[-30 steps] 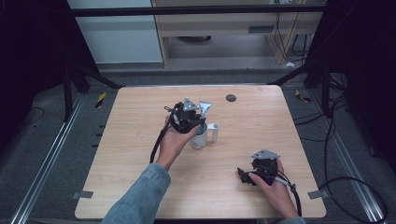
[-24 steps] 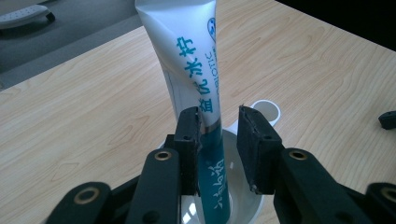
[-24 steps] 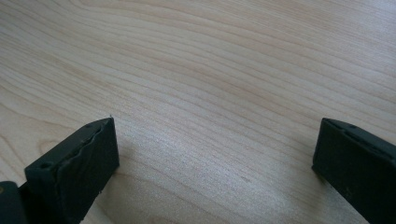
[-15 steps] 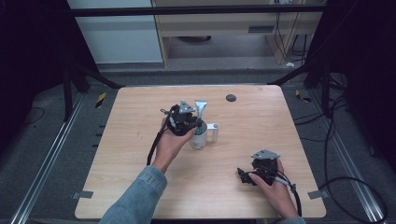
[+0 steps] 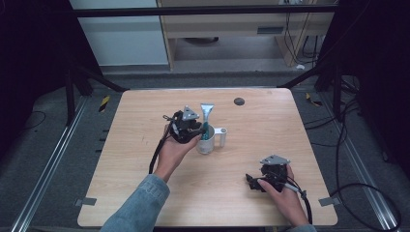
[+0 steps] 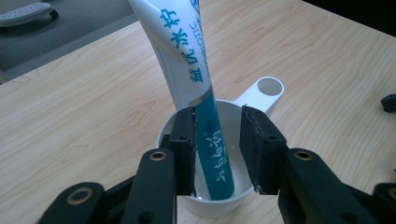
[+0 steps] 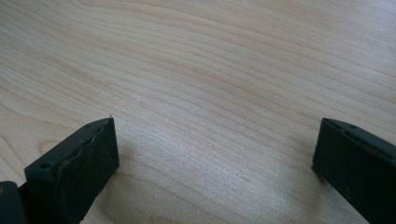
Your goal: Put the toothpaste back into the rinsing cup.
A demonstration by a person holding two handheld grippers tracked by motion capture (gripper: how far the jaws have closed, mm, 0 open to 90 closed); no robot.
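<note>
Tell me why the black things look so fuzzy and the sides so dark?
In the right gripper view, the near black fingers blur while the table stays sharp. In the left gripper view, the toothpaste tube lettering is crisp. In the high view, surroundings past the table are unlit.

Our left gripper [image 5: 186, 126] is black, topped by a grey three-cornered plate, with a dark cable trailing along the blue denim sleeve [image 5: 140, 205]. Its jaws carry flat ribbed black pads [image 6: 254, 140] and round brass-ringed holes in the arms behind them. Our right gripper [image 5: 269, 176] is black too, with its own grey plate and cable; its pads [image 7: 77, 163] are blocky with wavy edges.
</note>
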